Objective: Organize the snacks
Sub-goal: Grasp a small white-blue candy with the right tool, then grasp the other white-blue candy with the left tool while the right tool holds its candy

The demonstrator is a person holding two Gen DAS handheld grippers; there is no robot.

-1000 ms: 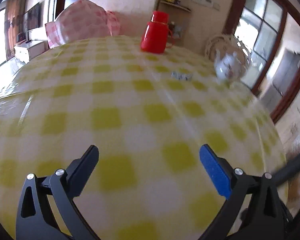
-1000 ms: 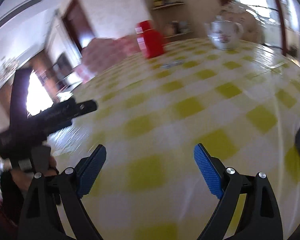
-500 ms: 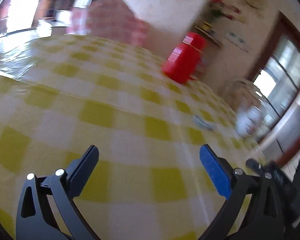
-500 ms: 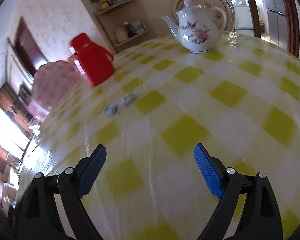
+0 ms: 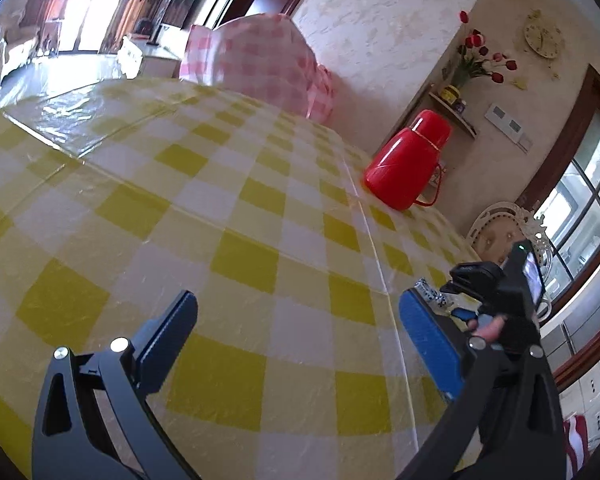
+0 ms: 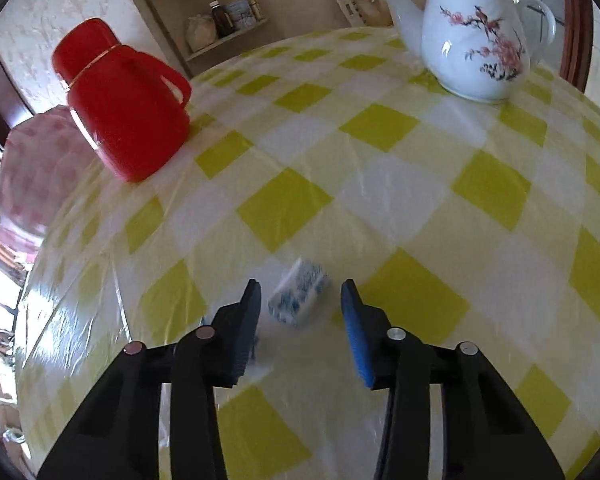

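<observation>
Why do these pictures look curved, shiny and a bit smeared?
Both views use fisheye lenses, so the yellow-and-white checked plastic tablecloth bulges; in the left wrist view window glare washes its far left edge; in the right wrist view the small blue-and-white wrapped snack is motion-blurred, while the white flowered porcelain teapot stays sharp.

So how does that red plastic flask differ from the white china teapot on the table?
The red plastic flask is plain, glossy and capped, while the white china teapot carries painted pink blossoms and a long spout. The flask is on the table's left in the right wrist view, the teapot on its right. Both stand upright on the yellow checked tablecloth and have handles.
</observation>
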